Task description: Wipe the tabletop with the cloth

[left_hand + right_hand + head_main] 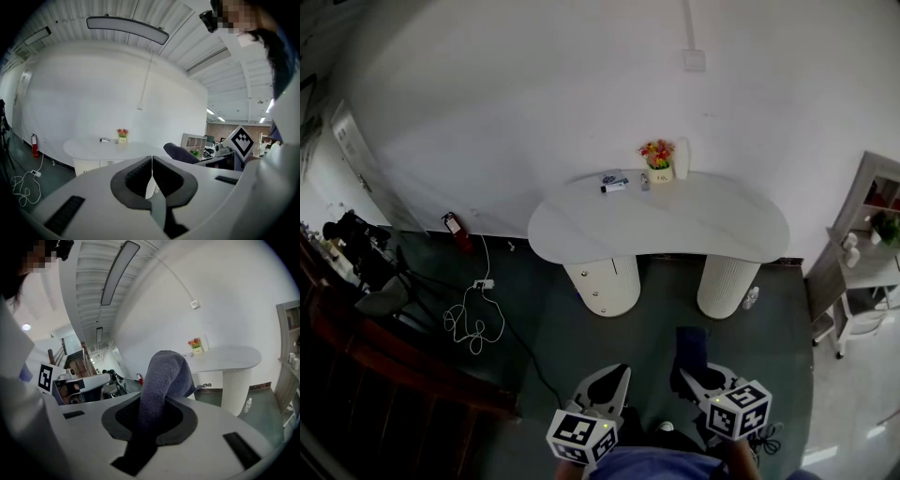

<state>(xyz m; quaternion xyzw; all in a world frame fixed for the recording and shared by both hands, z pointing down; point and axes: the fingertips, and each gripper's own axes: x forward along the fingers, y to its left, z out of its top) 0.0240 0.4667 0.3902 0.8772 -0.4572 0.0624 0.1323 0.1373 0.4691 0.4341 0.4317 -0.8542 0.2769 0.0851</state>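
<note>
Risk: I judge the cloth (164,376), pinched at one end, may slip or wipe bunched; the flowers (658,156) on the worktop (675,230) could get knocked.
Position: cloth clamped between right gripper (157,401) fingers, well short of the worktop.
Left gripper (152,158): fingers together, empty.

Things set around the flower pot (659,157)

A white container (682,157) is stood just right of the pot, and small dark items (614,183) are laid just left of it. A wall box (694,60) is mounted above it. A red fire extinguisher (456,230) is placed well to its lower left, with a coiled white cable (469,326) spread lower still. A shelf unit (853,197) is seen far to its right, and a bottle (751,297) is left on the floor to its lower right.
</note>
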